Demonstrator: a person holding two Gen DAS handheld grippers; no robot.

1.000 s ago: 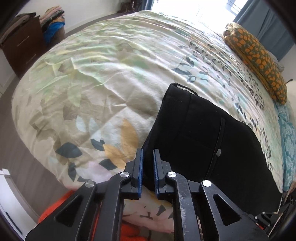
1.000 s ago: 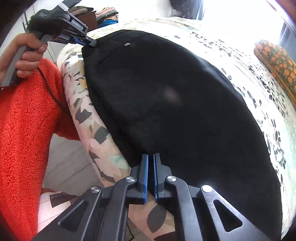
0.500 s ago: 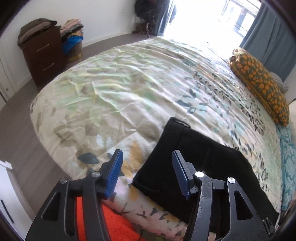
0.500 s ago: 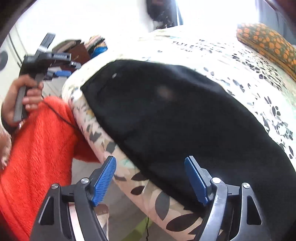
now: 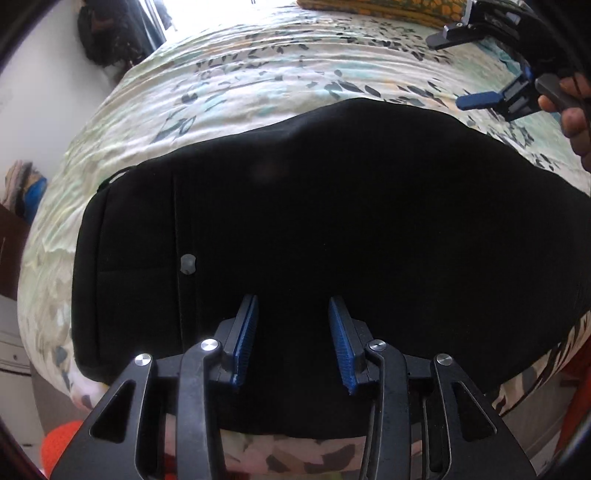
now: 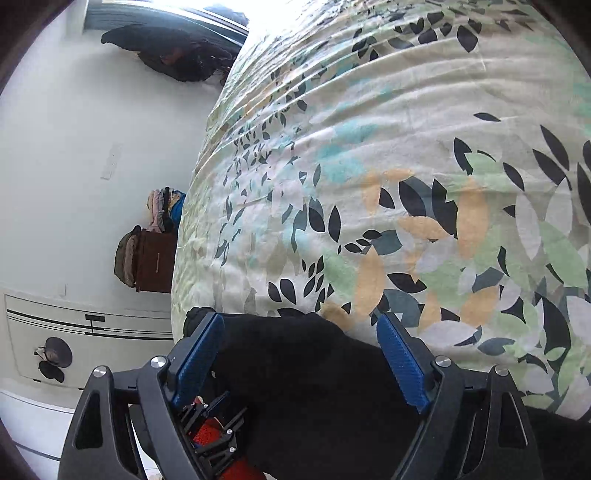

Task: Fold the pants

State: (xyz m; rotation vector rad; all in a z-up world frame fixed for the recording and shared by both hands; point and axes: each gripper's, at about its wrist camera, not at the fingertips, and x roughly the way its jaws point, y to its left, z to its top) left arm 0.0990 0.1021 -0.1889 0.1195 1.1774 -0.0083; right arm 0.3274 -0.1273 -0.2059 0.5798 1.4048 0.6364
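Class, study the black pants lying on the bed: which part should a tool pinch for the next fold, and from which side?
Probably the waistband end of the black pants, near its belt loop, approached from the bed's near edge: it lies flat there, a firm seamed edge on the leaf-print bedspread.

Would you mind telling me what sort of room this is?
Most likely a bedroom: a bed with a leaf-print cover, a pillow at its far end, and a dresser piled with clothes.

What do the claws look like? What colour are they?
Both claws are black with two flat fingers each. The left claw has ridged blue pads and shiny silver screws. The right claw matches: blue textured pads, silver screws, triangle-shaped holes in its black frame.
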